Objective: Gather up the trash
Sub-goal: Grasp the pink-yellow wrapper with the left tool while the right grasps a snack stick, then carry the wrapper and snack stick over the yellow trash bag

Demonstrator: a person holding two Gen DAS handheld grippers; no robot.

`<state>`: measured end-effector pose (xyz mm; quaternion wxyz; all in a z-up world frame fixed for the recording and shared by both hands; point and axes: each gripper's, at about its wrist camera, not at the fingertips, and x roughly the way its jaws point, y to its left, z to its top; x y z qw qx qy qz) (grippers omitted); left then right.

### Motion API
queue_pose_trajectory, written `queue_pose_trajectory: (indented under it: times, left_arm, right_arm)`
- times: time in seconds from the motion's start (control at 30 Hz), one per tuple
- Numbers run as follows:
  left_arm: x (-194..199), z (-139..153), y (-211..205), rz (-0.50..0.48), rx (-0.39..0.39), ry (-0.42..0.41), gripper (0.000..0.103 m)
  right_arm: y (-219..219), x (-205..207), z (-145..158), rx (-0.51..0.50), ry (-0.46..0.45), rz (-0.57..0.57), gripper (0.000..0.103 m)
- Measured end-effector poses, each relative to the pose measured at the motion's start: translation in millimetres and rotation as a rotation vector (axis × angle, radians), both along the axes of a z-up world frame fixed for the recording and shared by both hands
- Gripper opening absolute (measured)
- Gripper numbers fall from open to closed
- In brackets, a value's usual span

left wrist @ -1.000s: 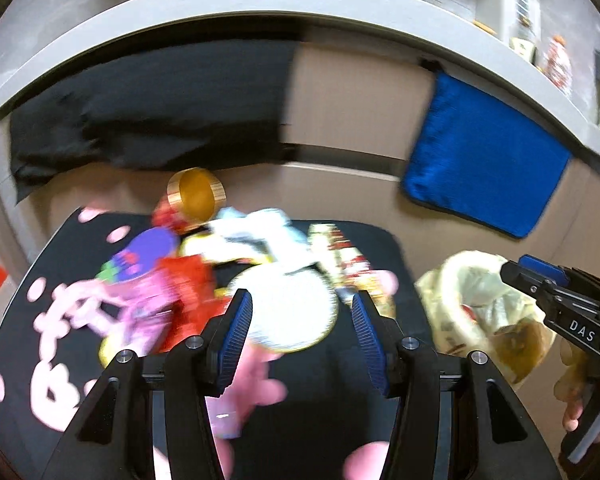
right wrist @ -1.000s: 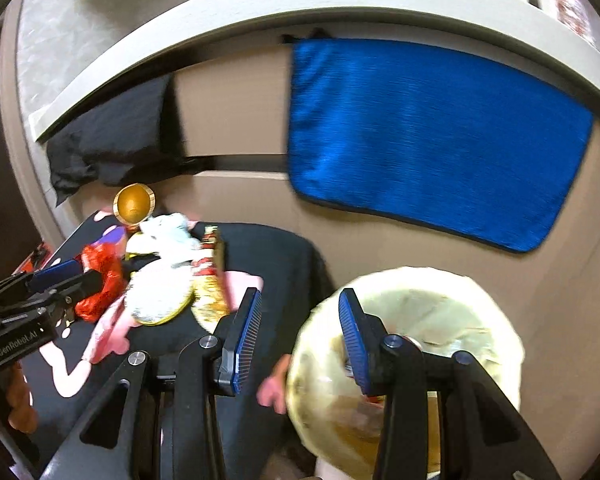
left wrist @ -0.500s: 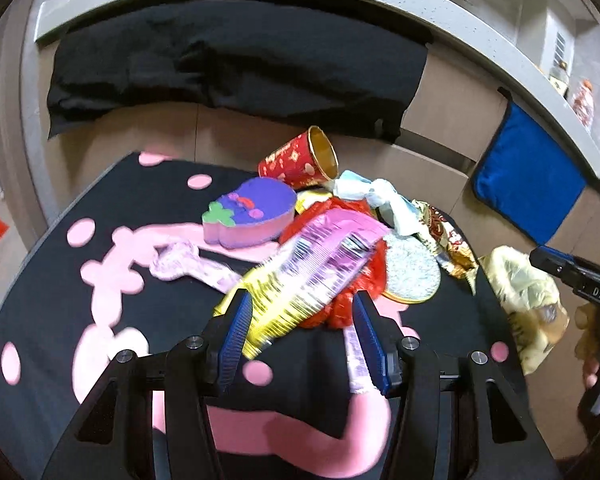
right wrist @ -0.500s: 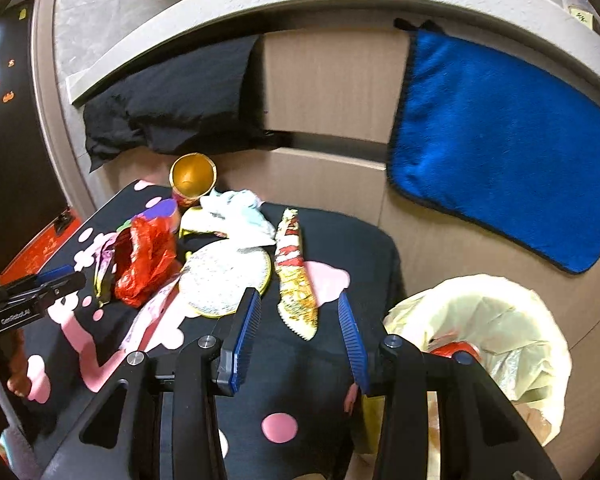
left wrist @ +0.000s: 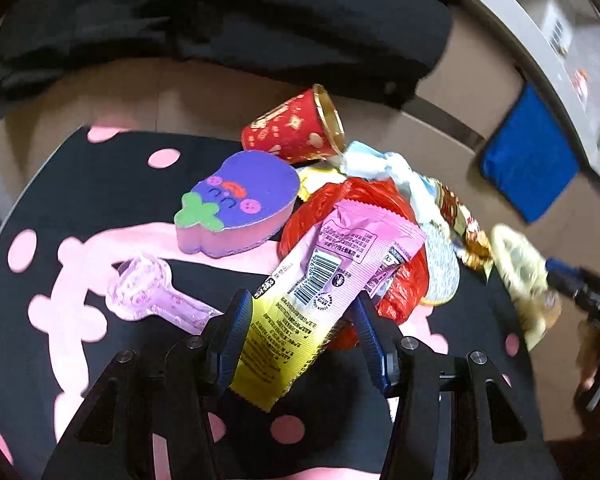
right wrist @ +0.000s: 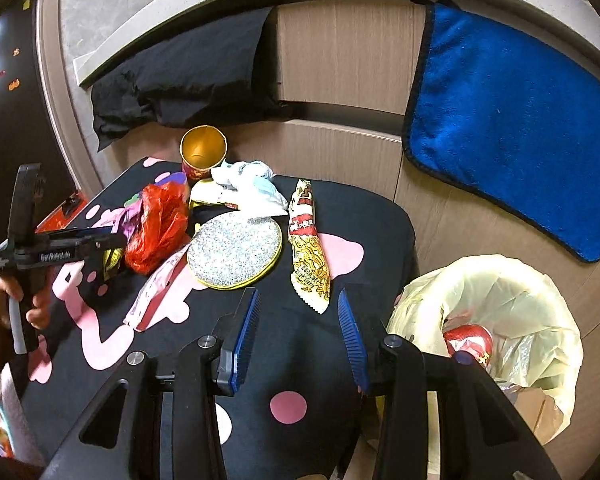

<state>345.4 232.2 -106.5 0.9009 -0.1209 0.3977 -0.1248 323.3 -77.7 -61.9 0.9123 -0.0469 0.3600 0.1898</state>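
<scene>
The left hand-held gripper (left wrist: 300, 332) stood with its blue fingers (left wrist: 236, 336) spread wide on either side of the yellow end of a pink-and-yellow snack wrapper (left wrist: 320, 292); whether the pads touched it I could not tell. The wrapper leaned up against a crumpled red plastic bag (left wrist: 364, 208) in the heap of trash on the black desk (left wrist: 80, 176) with its pink spots. Just behind the bag lay a red paper cup (left wrist: 296, 128) tipped on its side, gold rim showing, and a wad of white tissue (left wrist: 384, 164). A purple sponge (left wrist: 240, 208) shaped like a fruit sat to the left of the heap, with a clear pink spoon (left wrist: 152, 292) near it.

The right hand-held gripper (right wrist: 298, 340) hung over the near desk edge, fingers wide apart and nothing between them. Just ahead of it lay a long noodle-snack packet (right wrist: 310, 248) beside a round glittery silver disc (right wrist: 236, 250). To the right, off the desk, stood the bin with its pale yellow liner (right wrist: 512, 300), some red rubbish already inside. A blue towel (right wrist: 508, 128) hung on the cabinet behind.
</scene>
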Motion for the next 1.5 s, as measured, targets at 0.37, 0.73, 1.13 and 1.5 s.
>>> queue_pose_trajectory:
  times: [0.37, 0.73, 1.13, 1.5]
  left_arm:
    - [-23, 10, -15, 0.090, 0.021, 0.013, 0.016]
    - [-60, 45, -13, 0.175, -0.028, -0.055, 0.014]
    - [-57, 52, -31, 0.192, -0.015, -0.057, 0.014]
    - [-71, 99, -75, 0.179, 0.035, -0.183, 0.014]
  right_arm:
    - [20, 37, -8, -0.031, -0.027, 0.027, 0.038]
    - [49, 112, -36, -0.116, 0.022, 0.043, 0.037]
    - [53, 83, -16, -0.100, 0.000, 0.096, 0.015]
    - [30, 13, 53, -0.045, -0.133, 0.100, 0.015]
